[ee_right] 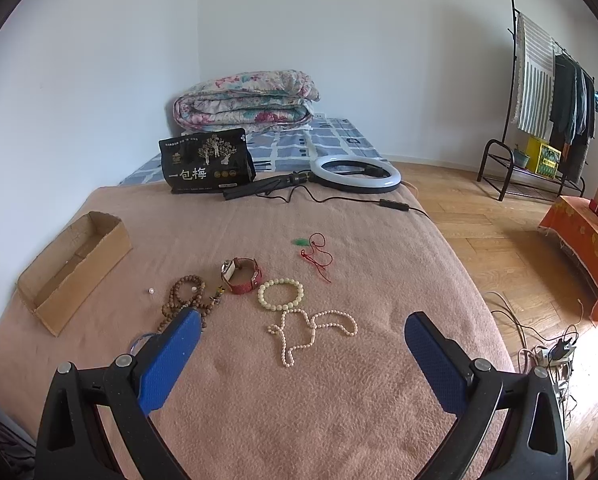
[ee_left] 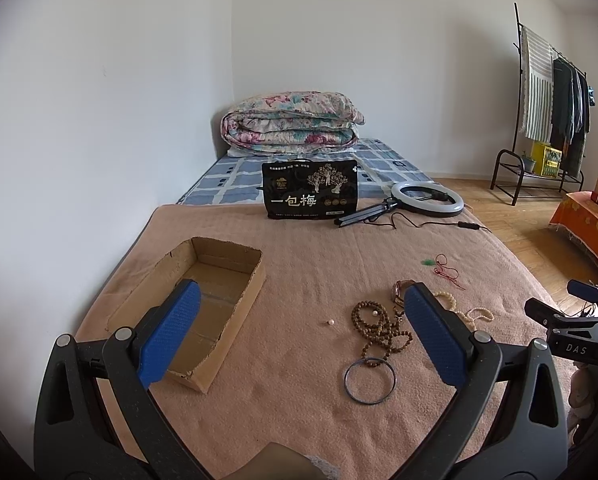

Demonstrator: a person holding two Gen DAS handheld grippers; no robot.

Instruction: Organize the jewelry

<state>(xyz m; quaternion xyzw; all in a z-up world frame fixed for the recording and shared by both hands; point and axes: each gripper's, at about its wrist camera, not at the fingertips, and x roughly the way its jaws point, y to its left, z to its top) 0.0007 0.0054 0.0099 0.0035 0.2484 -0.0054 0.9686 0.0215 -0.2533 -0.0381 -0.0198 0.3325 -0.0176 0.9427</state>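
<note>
Jewelry lies on a tan blanket: brown wooden beads [ee_left: 373, 326] [ee_right: 187, 294], a thin metal bangle [ee_left: 370, 381], a loose pearl [ee_left: 331, 322] [ee_right: 151, 291], a red-strap watch [ee_right: 241, 275], a cream bead bracelet [ee_right: 281, 294], a pearl necklace [ee_right: 311, 330] and a red cord with a green pendant [ee_right: 314, 254] [ee_left: 445, 267]. An open cardboard box [ee_left: 195, 308] [ee_right: 73, 266] sits at the left and looks empty. My left gripper [ee_left: 301, 336] is open above the blanket between box and beads. My right gripper [ee_right: 303, 354] is open and empty, just short of the pearl necklace.
A black snack bag [ee_left: 310, 189] [ee_right: 207, 166] and a ring light with its cable [ee_left: 427, 199] [ee_right: 357, 174] lie at the far edge of the blanket. A folded floral quilt [ee_left: 291, 124] lies behind. Wooden floor, a clothes rack [ee_right: 547, 92] and cables [ee_right: 547, 352] are on the right.
</note>
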